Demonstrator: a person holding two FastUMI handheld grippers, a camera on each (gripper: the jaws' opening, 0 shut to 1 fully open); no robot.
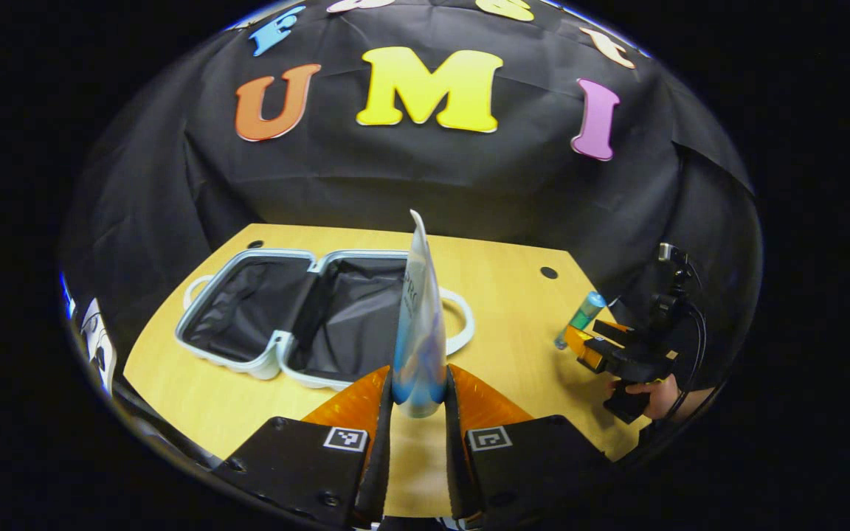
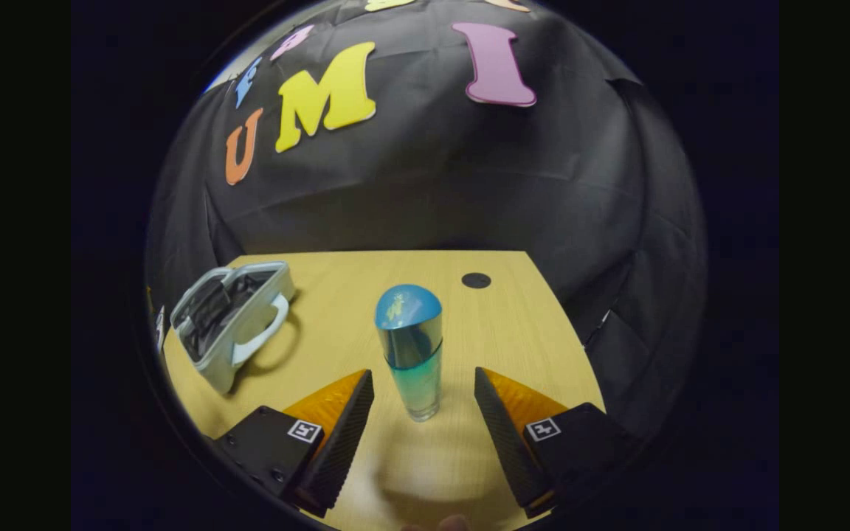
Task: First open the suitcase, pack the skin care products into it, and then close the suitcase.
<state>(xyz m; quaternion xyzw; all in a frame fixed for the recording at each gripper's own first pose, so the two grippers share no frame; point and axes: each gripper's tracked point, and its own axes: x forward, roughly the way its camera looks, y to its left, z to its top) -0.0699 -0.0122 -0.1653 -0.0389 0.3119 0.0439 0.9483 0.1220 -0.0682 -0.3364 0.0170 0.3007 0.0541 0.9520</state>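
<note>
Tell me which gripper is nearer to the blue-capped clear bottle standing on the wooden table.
Right. The right gripper is open with the blue-capped clear bottle standing between its fingers, untouched. The left gripper is off across the table, shut on a white and blue tube.

Dim booth, overhead light on the table [image 2: 366,280], soft shadows, strong fisheye bending at edges

Between the left fingers [image 1: 379,413], the tube [image 1: 417,324] hid part of the suitcase [image 1: 299,317] lining beyond; its print was too blurred to read. Past the right fingers [image 2: 344,428], the suitcase interior was too small to tell
</note>
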